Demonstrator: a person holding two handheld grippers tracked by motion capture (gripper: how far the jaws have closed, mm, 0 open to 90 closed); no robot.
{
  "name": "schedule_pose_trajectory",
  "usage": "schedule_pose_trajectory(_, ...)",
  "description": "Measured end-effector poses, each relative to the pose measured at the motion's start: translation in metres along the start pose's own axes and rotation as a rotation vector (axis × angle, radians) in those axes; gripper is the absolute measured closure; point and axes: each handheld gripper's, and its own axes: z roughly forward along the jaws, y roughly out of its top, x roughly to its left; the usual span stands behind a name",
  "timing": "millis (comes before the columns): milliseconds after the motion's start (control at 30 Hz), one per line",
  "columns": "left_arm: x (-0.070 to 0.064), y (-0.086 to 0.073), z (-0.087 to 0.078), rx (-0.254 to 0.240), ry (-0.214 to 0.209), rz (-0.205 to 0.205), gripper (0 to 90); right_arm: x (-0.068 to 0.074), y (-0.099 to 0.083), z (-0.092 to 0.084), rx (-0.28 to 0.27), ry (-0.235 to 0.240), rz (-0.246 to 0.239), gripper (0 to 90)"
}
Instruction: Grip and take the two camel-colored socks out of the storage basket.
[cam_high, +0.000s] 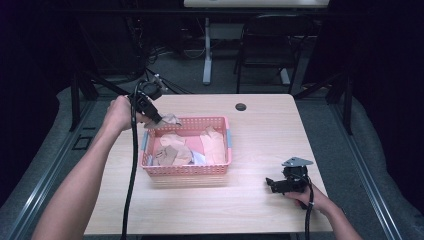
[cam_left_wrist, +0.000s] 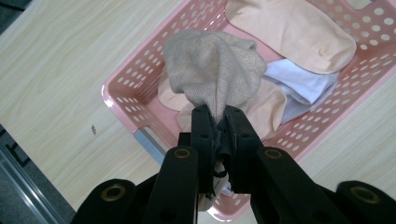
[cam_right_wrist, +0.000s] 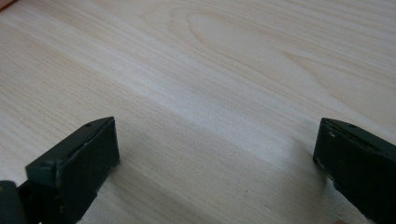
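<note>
A pink perforated basket (cam_high: 227, 131) stands in the middle of the table with several socks in it. My left gripper (cam_high: 161, 120) hangs over the basket's far left corner, shut on a beige knitted sock (cam_left_wrist: 212, 70) that dangles from its jaws above the basket (cam_left_wrist: 121, 100). Below it lie peach socks (cam_left_wrist: 299, 32) and a white one (cam_left_wrist: 306, 84). My right gripper (cam_high: 271, 184) rests near the table's front right, jaws wide apart in the right gripper view (cam_right_wrist: 217, 158), nothing between them.
The light wooden table (cam_high: 260, 210) has a dark cable hole (cam_high: 241, 106) at its far edge. A black chair (cam_high: 267, 47) and a white table leg (cam_high: 207, 50) stand beyond it. Dark floor surrounds the table.
</note>
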Motion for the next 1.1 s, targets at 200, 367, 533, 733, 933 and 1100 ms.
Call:
schedule_pose_trajectory(200,0.003,-0.003,-0.006,0.004,0.006,-0.003,82.9,0.0,0.0,0.0,-0.001,0.0,0.0,0.0)
schedule_pose_trajectory(367,0.01,-0.011,-0.013,0.003,0.015,-0.02,82.9,0.0,0.0,0.0,-0.001,0.0,0.0,0.0)
schedule_pose_trajectory(533,0.02,-0.022,-0.021,0.005,0.028,-0.042,82.9,0.0,0.0,0.0,0.0,0.0,0.0,0.0)
schedule_pose_trajectory(733,0.033,-0.038,-0.03,0.001,0.033,-0.08,82.9,0.0,0.0,0.0,0.002,-0.003,-0.002,0.0)
schedule_pose_trajectory(933,0.045,-0.054,-0.037,-0.005,0.044,-0.115,82.9,0.0,0.0,0.0,0.0,-0.001,0.0,0.0)
schedule_pose_trajectory(1100,0.056,-0.069,-0.041,-0.002,0.049,-0.146,82.9,0.0,0.0,0.0,-0.001,0.0,0.0,0.0)
